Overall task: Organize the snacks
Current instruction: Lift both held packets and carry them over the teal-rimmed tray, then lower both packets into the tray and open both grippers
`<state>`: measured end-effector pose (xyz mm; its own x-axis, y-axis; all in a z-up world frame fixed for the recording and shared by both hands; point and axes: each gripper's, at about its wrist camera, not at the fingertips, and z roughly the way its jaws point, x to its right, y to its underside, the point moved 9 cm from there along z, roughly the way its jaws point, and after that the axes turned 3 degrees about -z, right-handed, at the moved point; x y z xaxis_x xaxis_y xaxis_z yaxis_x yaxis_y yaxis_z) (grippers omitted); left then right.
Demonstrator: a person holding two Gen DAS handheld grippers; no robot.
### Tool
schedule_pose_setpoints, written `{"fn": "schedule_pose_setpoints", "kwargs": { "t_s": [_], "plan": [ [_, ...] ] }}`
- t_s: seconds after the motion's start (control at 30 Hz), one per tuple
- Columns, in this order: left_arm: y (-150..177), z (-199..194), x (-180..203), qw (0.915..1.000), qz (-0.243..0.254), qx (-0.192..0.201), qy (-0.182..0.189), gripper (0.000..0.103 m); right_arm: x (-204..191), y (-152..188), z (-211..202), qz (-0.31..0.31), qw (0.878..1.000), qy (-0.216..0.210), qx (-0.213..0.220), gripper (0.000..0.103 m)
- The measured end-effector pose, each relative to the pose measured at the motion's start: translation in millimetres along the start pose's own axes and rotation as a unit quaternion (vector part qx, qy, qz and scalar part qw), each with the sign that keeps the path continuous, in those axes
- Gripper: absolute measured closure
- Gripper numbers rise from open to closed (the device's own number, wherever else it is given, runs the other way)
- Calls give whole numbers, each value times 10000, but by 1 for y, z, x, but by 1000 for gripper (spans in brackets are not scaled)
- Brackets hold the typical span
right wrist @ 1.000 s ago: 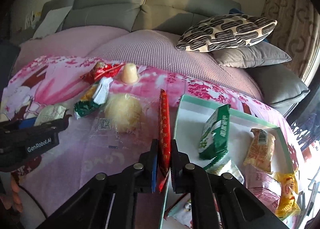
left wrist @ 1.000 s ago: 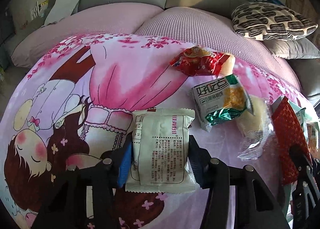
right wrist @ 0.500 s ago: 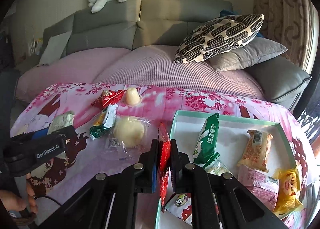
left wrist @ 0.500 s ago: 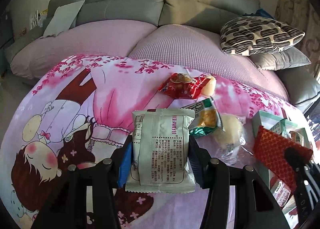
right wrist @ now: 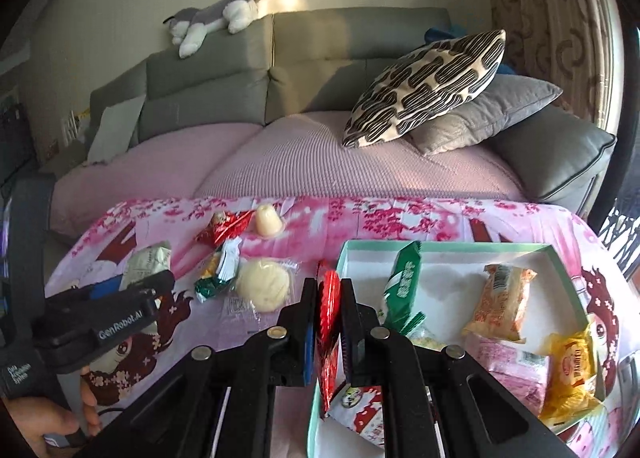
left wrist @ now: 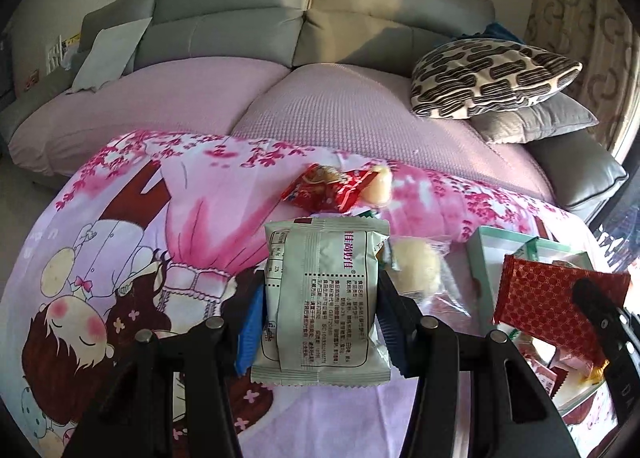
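My left gripper (left wrist: 320, 298) is shut on a pale green snack packet (left wrist: 322, 298), held upright above the pink cartoon cloth. My right gripper (right wrist: 329, 312) is shut edge-on on a flat red patterned packet (right wrist: 329, 322), which shows face-on in the left wrist view (left wrist: 552, 308). That packet hangs over the left rim of the mint-green box (right wrist: 440, 248), which holds several wrapped snacks. On the cloth lie a red wrapper (right wrist: 224, 228), a pale jelly cup (right wrist: 267, 220), a green-and-white packet (right wrist: 220, 272) and a round bun in clear wrap (right wrist: 262, 288).
A grey sofa with pink seat covers runs behind the cloth. A patterned cushion (right wrist: 424, 86) and a grey cushion (right wrist: 488, 114) lie at its right end. A plush toy (right wrist: 216, 18) rests on the sofa back. A hand (right wrist: 36, 424) holds the left gripper's handle at lower left.
Both grippers have risen with their packets still held. The view has tilted up, so more of the sofa shows. The red packet now hangs at the box's left rim.
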<state>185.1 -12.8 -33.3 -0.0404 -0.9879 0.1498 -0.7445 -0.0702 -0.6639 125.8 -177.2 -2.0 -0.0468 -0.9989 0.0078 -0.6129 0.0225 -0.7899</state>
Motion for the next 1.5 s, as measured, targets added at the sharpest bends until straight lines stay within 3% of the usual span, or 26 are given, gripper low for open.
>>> {"fn": "schedule_pose_setpoints", "kwargs": {
  "t_s": [0.53, 1.0, 1.27, 1.5],
  "plan": [
    [6, -13, 71, 9965, 677, 83, 483, 50, 96, -21, -53, 864, 9918, 698, 638, 96],
    [27, 7, 153, 9833, 1549, -180, 942, 49, 138, 13, -22, 1350, 9871, 844, -144, 96],
    [19, 52, 173, 9840, 1614, -471, 586, 50, 153, 19, -18, 1476, 9848, 889, -222, 96],
    [25, 65, 195, 9788, 1868, -620, 565, 50, 161, 26, -15, 1603, 9826, 881, -328, 95]
  ]
}}
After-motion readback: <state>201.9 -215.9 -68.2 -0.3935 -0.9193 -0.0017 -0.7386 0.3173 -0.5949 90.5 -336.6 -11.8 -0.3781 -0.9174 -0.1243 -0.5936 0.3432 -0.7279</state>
